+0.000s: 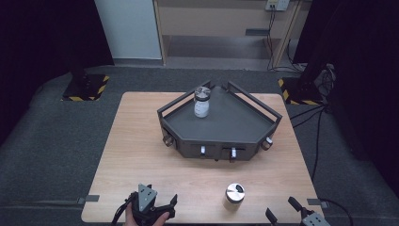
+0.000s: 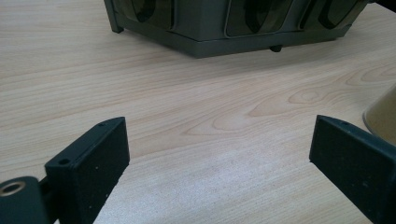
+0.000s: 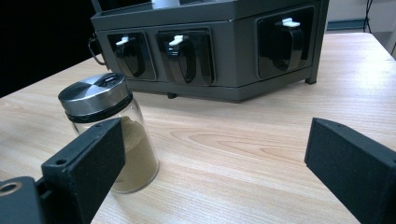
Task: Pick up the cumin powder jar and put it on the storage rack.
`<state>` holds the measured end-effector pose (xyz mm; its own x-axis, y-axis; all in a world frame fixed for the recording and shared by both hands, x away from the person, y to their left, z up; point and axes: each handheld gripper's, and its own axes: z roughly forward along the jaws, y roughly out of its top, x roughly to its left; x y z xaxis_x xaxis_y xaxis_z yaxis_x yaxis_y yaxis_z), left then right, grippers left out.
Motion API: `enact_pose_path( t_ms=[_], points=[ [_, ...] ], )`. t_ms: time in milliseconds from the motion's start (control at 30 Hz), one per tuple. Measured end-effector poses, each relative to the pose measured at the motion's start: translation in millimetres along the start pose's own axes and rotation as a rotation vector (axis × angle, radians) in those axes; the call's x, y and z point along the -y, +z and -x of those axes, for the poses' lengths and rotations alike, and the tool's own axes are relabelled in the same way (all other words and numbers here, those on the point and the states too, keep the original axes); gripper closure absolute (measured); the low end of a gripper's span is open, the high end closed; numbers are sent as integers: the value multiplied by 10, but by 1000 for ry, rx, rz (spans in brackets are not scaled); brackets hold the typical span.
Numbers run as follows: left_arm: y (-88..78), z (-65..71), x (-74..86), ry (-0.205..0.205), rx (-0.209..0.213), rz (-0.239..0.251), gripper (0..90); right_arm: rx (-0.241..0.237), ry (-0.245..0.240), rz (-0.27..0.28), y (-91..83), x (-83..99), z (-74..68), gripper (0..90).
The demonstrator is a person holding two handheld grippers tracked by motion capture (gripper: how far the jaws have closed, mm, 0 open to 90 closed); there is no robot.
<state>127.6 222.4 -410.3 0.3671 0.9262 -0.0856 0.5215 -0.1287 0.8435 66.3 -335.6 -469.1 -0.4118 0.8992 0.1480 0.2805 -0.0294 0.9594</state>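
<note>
On the table, largest thing first:
Table: the light wooden table [image 1: 141, 155] carried everything, its near edge running just in front of my two hands.
Rack: the dark grey angular spice rack [image 1: 221, 127] stood at the far middle of the table, railed tray on top, and a row of dark dispensers with white levers [image 3: 177, 41] set into its front face.
Jar on rack: a clear jar with white contents and a metal lid [image 1: 202, 102] stood upright on the rack's tray, near its back corner.
Jar on table: the glass spice jar with brown powder and a steel lid [image 3: 112, 135] stood upright on the bare wood near the front edge, well apart from the rack and between my two tongs.
Left tongs: my left gripper [image 1: 162, 203] sat at the near edge, left of that jar, jaws wide apart with only bare wood between them; the jar's side just peeked in at the right edge [image 2: 383, 116].
Right tongs: my right gripper [image 1: 282, 211] sat at the near right corner, jaws wide apart and holding nothing; the jar stood just beyond the left jaw, not between them.
</note>
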Motion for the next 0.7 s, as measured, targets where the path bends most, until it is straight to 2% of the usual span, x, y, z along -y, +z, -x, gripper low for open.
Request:
enact_pose_path(
  t_ms=[300, 700],
  points=[
    [-24, -17, 15, -12, -5, 15, 39, -8, -35, 12, 15, 3, -37, 53],
    [-17, -16, 20, -22, -20, 19, 40, -57, -100, 39, 7, 10, -95, 51]
  ],
)
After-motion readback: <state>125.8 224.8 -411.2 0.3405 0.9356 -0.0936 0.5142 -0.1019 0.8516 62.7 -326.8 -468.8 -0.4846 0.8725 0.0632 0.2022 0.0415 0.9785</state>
